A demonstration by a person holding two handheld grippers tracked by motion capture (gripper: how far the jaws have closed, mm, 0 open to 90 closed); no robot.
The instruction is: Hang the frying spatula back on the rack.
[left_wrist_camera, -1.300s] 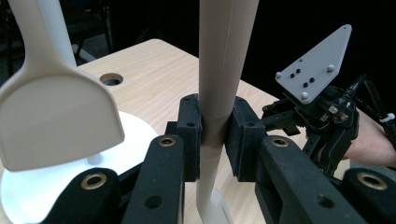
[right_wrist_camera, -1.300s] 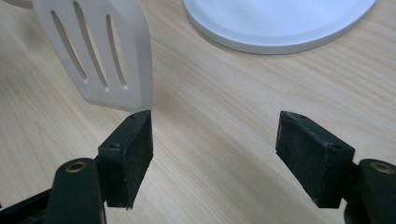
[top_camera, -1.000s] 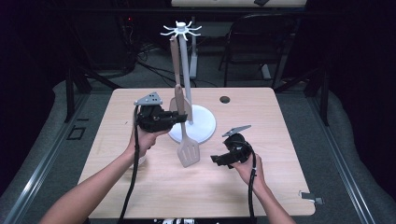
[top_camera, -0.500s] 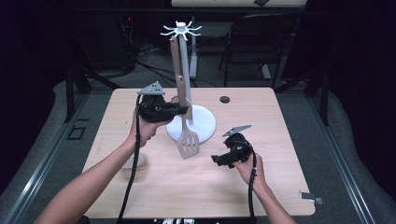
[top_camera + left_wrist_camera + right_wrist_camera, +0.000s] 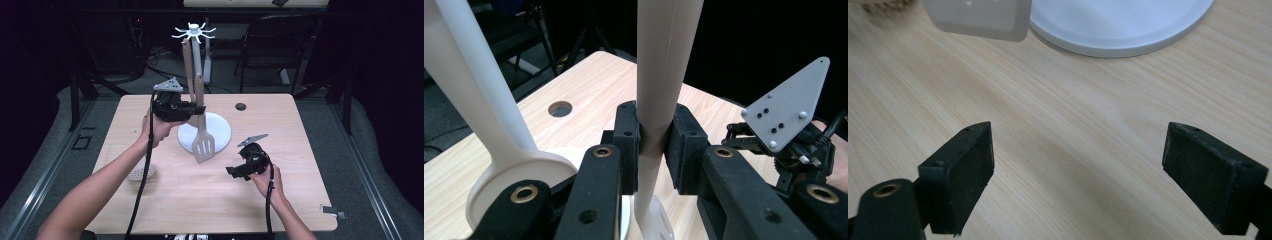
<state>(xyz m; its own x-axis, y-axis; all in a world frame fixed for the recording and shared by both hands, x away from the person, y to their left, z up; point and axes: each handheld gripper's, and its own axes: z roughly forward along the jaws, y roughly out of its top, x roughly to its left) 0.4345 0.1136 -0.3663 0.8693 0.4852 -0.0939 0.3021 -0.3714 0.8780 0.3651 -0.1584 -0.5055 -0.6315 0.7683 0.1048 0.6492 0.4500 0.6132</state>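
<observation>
Dark surroundings with cables and a chair frame a pale wooden table (image 5: 165,200), on which a white utensil stand (image 5: 196,70) rises from a round base (image 5: 218,131) to a crown of hooks (image 5: 194,33) at its top. Left gripper (image 5: 192,109) is raised beside the stand's pole, its jaws clamped on the handle of a beige slotted spatula (image 5: 202,145); in the left gripper view the pads (image 5: 626,145) press the handle from both sides. Held nearly upright, the spatula hangs with its blade just above the table at the front edge of the base, and its handle tip sits well below the hooks. Right gripper (image 5: 231,171) rests low over the table to the right of the base, its jaws spread wide and holding nothing, as the right gripper view confirms. A second perforated utensil (image 5: 141,173) lies flat near the left forearm. Judged from these positions, the pick-up is complete, whereas lifting the spatula to hook height, hanging it and releasing it remain; the utensil on the table is likely left for afterwards.
</observation>
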